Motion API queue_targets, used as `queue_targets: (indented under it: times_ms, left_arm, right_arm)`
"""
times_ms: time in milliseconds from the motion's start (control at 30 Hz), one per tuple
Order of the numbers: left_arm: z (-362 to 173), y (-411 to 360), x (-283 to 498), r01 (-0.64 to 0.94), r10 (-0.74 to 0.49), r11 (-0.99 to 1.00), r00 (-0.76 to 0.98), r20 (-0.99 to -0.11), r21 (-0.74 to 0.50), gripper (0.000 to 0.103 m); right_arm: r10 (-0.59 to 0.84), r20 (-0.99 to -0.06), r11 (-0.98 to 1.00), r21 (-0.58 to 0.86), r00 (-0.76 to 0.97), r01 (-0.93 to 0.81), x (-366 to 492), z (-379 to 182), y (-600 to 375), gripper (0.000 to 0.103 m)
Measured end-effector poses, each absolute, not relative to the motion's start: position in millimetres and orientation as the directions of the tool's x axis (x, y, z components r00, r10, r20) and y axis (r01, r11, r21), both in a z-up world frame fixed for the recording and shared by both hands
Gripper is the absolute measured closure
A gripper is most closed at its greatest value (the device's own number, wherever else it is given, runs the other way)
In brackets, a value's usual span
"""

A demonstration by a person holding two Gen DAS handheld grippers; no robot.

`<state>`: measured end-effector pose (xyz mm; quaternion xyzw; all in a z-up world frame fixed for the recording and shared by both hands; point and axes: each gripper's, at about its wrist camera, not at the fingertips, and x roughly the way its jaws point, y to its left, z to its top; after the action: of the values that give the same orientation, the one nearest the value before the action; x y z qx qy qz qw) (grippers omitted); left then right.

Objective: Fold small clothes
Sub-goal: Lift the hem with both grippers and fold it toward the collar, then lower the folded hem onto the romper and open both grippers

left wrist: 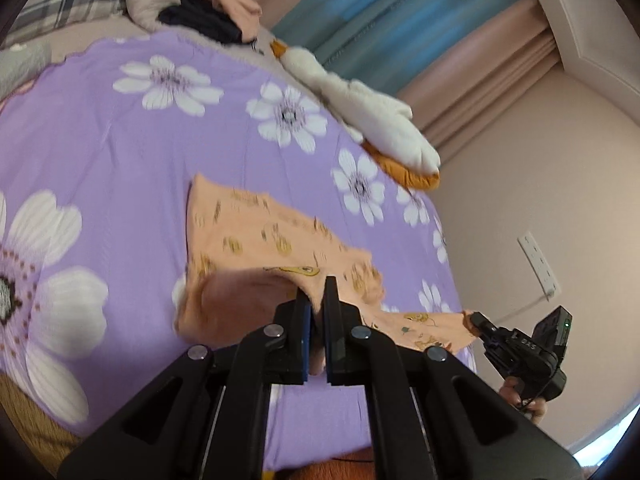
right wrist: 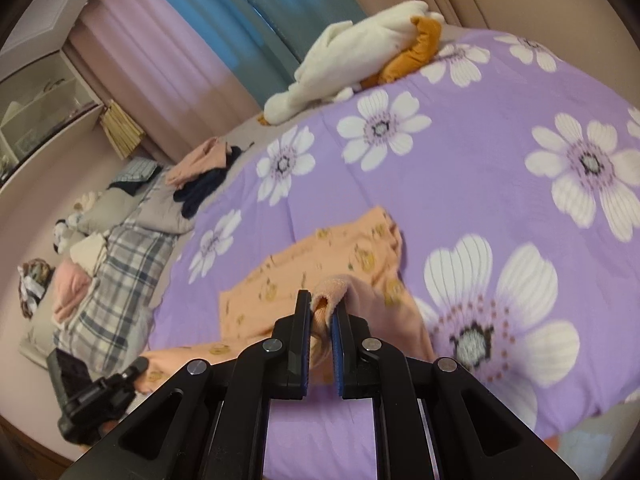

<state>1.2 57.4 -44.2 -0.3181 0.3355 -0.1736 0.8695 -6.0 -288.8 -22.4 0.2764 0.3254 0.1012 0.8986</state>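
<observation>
A small peach garment (left wrist: 256, 236) with yellow prints lies on the purple flowered bedspread (left wrist: 100, 128). My left gripper (left wrist: 318, 292) is shut on its near edge and holds that edge lifted, so the plain inside shows. My right gripper (right wrist: 322, 302) is shut on another bunched edge of the same garment (right wrist: 320, 256). The right gripper also shows in the left wrist view (left wrist: 474, 320), pinching the garment's far right corner. The left gripper shows at the lower left of the right wrist view (right wrist: 138, 366), holding the cloth.
A white and orange plush duck (left wrist: 372, 120) lies along the far bed edge by the curtains. A pile of dark and peach clothes (left wrist: 216, 12) sits near the pillows. A plaid quilt (right wrist: 120, 264) and more clothes lie at the bed's head. A wall socket (left wrist: 538, 264) is on the pink wall.
</observation>
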Motion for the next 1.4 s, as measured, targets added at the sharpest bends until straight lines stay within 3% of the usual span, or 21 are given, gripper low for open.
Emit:
queue_targets:
  times_ms: [133,500,800,1267,1367,1400]
  left_arm:
    - [-47,64,25,0.057,-0.503,0.724,0.725,-0.47,-0.687,0.099]
    - [-75,78,112,-0.064,-0.432,0.751,0.704,-0.563,-0.657,0.099]
    - [-117,77,186,-0.149,-0.39,0.786,0.635,-0.667,-0.601,0.099]
    - [-168,74,246,-0.247,-0.337,0.819,0.525,-0.782,-0.518,0.097]
    - [-166,75,254,-0.236,-0.347,0.815,0.532,-0.772,-0.529,0.093]
    - [-164,77,258,-0.238,-0.352,0.809,0.537,-0.767,-0.538,0.085]
  right_arm:
    - [0.386,-0.529,0.811,0.586,0.755,-0.004,26,-19,-291,0.092]
    - [0.359,-0.594,0.821,0.568,0.72,0.059,117,-42,-277,0.092]
    - [0.306,-0.707,0.832,0.524,0.638,0.182,190,-88,-270,0.092]
    - [0.307,-0.785,0.813,0.51,0.537,0.281,247,-144,-272,0.092]
    - [0.324,-0.771,0.784,0.543,0.548,0.3,254,-144,-277,0.092]
    - [0.32,-0.766,0.777,0.549,0.557,0.308,256,-142,-280,0.092]
